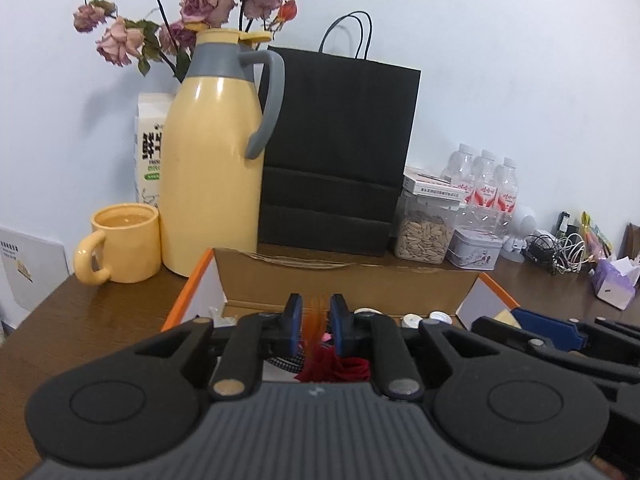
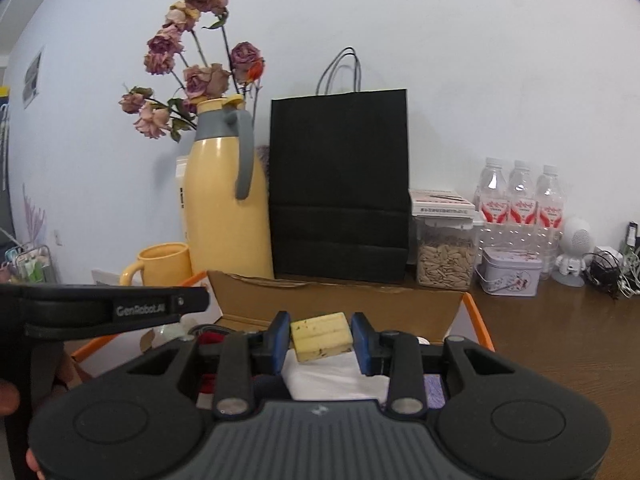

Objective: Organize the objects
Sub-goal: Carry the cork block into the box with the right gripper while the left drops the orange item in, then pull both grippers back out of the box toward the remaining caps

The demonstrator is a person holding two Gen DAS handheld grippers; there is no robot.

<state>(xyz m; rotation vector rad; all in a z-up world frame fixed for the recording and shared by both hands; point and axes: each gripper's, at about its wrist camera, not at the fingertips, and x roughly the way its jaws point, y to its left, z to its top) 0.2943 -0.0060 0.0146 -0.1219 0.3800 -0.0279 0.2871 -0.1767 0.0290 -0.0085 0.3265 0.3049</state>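
My right gripper (image 2: 321,340) is shut on a pale yellow speckled block (image 2: 322,336), held level above an orange-rimmed cardboard box (image 2: 476,320). My left gripper (image 1: 317,320) hangs over the same box (image 1: 192,284), its blue pads a narrow gap apart. A blurred orange streak shows in that gap, and I cannot tell whether it touches the pads. Below the left gripper a red cloth (image 1: 336,368) and a braided cable (image 1: 284,360) lie in the box. In the right wrist view the left gripper's black body (image 2: 160,308) reaches in from the left.
Behind the box stand a yellow thermos jug (image 1: 212,152), a yellow mug (image 1: 124,244), a black paper bag (image 1: 336,144), a seed jar (image 1: 424,232), a tin (image 1: 474,248) and water bottles (image 1: 484,184). Cables (image 1: 560,248) and a tissue pack (image 1: 614,284) lie at the right.
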